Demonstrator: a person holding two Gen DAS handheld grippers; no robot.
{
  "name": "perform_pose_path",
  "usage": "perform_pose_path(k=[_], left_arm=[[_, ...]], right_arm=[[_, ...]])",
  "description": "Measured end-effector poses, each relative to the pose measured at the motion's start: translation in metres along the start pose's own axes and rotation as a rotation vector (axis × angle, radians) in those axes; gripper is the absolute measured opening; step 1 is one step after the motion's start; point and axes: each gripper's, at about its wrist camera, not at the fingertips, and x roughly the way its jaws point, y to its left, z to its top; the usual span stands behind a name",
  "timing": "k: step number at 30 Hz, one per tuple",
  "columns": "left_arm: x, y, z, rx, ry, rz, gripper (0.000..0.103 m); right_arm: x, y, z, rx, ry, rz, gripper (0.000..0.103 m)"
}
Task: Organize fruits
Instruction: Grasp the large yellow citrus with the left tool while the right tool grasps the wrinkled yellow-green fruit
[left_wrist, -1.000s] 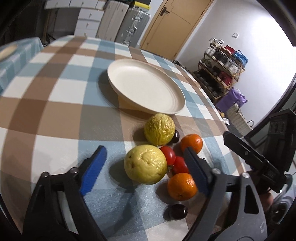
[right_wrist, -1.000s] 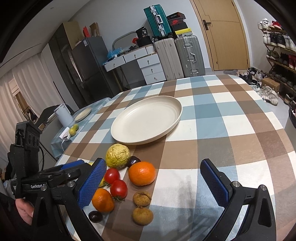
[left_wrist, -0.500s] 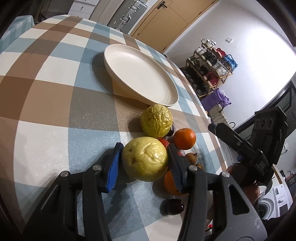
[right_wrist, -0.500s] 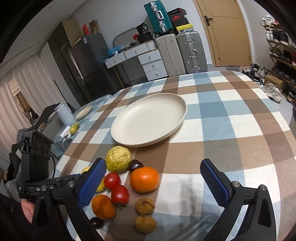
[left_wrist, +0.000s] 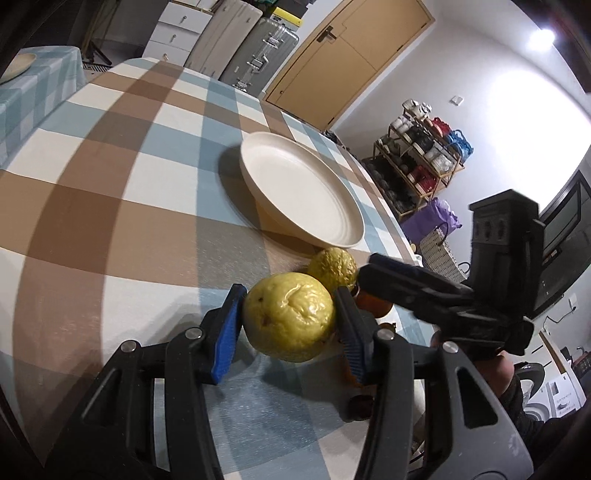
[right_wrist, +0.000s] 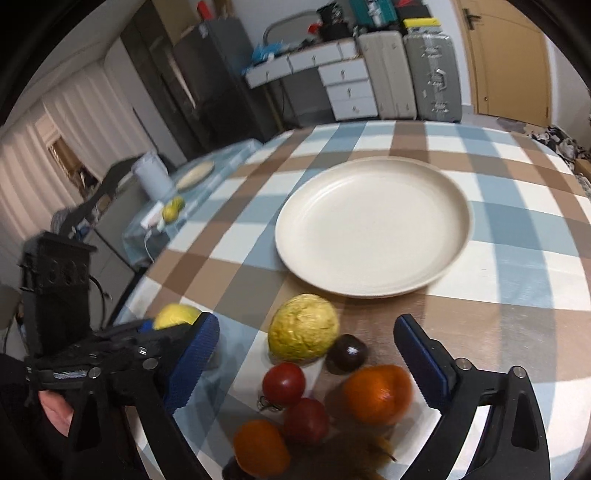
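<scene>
Checked tablecloth (left_wrist: 110, 184); left claw (left_wrist: 288, 325) grips round yellow fruit (left_wrist: 288, 321).

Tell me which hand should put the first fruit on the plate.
Left: its fingers already clamp the smooth yellow fruit, with the plate just beyond. The right gripper holds nothing; its jaws are closing.

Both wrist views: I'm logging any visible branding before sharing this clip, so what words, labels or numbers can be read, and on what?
None can be read.
Left gripper: a pale strip of lettering on its body, too blurred to read.
Boxes stacked above the suitcases: any print is too small and blurred.
Plate, fruit and tablecloth: no text.
</scene>
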Motion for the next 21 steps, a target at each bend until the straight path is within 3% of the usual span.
perform_pose_path(k=[2, 6, 10, 13, 17, 21], left_arm=[[-0.006, 0.004, 0.001, -0.005, -0.009, -0.001, 0.046], [-0.013, 0.010, 0.000, -0.014, -0.016, -0.006, 0.046], [-0.014, 0.012, -0.001, -0.014, -0.018, -0.006, 0.046], [-0.013, 0.013, 0.000, -0.015, -0.020, -0.005, 0.046], [-0.012, 0.013, 0.001, -0.012, -0.024, 0.005, 0.046], [-0.012, 0.009, 0.004, -0.002, -0.027, 0.017, 0.046]], right_arm=[[0.010, 0.007, 0.002, -0.023, 0.032, -0.005, 0.086], [0.026, 0.019, 0.004, -0.071, 0.074, -0.051, 0.082], [0.036, 0.027, 0.003, -0.120, 0.105, -0.113, 0.070], [0.040, 0.032, 0.001, -0.161, 0.123, -0.165, 0.052], [0.039, 0.035, 0.000, -0.200, 0.119, -0.179, 0.050], [0.032, 0.032, 0.000, -0.181, 0.078, -0.135, 0.050]])
